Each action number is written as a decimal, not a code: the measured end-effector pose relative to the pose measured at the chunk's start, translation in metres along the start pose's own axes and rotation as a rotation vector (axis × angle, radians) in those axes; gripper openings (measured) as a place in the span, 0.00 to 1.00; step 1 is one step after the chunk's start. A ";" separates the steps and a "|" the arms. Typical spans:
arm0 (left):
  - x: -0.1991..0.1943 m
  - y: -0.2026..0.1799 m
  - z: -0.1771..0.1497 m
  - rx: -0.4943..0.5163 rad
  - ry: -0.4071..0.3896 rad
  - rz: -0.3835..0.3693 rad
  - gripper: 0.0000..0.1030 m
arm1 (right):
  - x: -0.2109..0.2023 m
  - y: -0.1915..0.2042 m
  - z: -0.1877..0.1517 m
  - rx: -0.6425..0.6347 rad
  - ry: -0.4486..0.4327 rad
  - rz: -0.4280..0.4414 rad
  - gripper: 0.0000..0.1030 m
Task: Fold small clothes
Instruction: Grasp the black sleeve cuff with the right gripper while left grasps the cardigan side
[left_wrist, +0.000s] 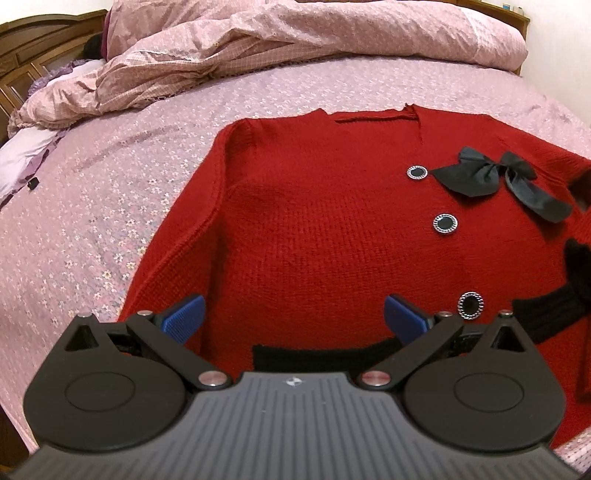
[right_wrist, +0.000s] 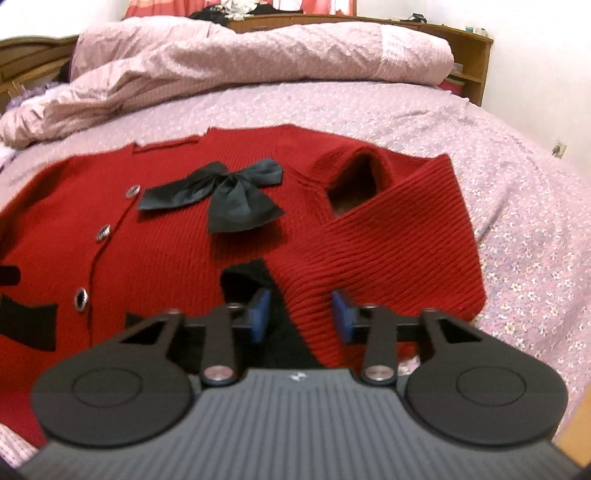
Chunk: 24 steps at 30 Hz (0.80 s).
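A red knit cardigan (left_wrist: 314, 221) with a black bow (left_wrist: 491, 177), round buttons and black trim lies flat on the bed. My left gripper (left_wrist: 293, 319) is open and empty, over the cardigan's lower left part near the black hem (left_wrist: 314, 354). In the right wrist view the cardigan (right_wrist: 147, 240) has its right sleeve (right_wrist: 399, 251) folded in across the body. My right gripper (right_wrist: 301, 314) has its jaws part way apart around the sleeve's end and black cuff (right_wrist: 255, 280). I cannot tell whether the pads press the cloth.
The bed has a pink floral sheet (left_wrist: 92, 221). A crumpled pink duvet (left_wrist: 221, 48) lies along the far side, with a wooden headboard (left_wrist: 22, 55) at the left. A wooden shelf (right_wrist: 469, 62) stands beyond the bed at the right.
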<state>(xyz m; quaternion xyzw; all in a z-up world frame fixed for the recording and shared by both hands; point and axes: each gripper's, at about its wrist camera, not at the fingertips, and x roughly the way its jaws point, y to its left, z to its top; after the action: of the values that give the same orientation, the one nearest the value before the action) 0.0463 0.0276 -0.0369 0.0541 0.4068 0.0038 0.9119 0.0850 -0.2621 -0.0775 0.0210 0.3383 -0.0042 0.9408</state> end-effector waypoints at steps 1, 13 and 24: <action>0.000 0.001 0.000 0.001 -0.003 0.000 1.00 | -0.002 -0.004 0.002 0.022 -0.006 0.017 0.19; 0.002 0.005 0.001 0.043 -0.033 0.034 1.00 | -0.021 -0.009 0.029 0.011 -0.039 0.163 0.10; 0.018 0.045 0.009 0.010 -0.064 0.215 1.00 | -0.014 0.018 0.009 -0.187 0.014 0.084 0.69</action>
<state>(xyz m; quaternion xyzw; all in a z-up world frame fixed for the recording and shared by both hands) 0.0670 0.0727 -0.0392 0.1023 0.3695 0.0978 0.9184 0.0806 -0.2447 -0.0612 -0.0527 0.3426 0.0671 0.9356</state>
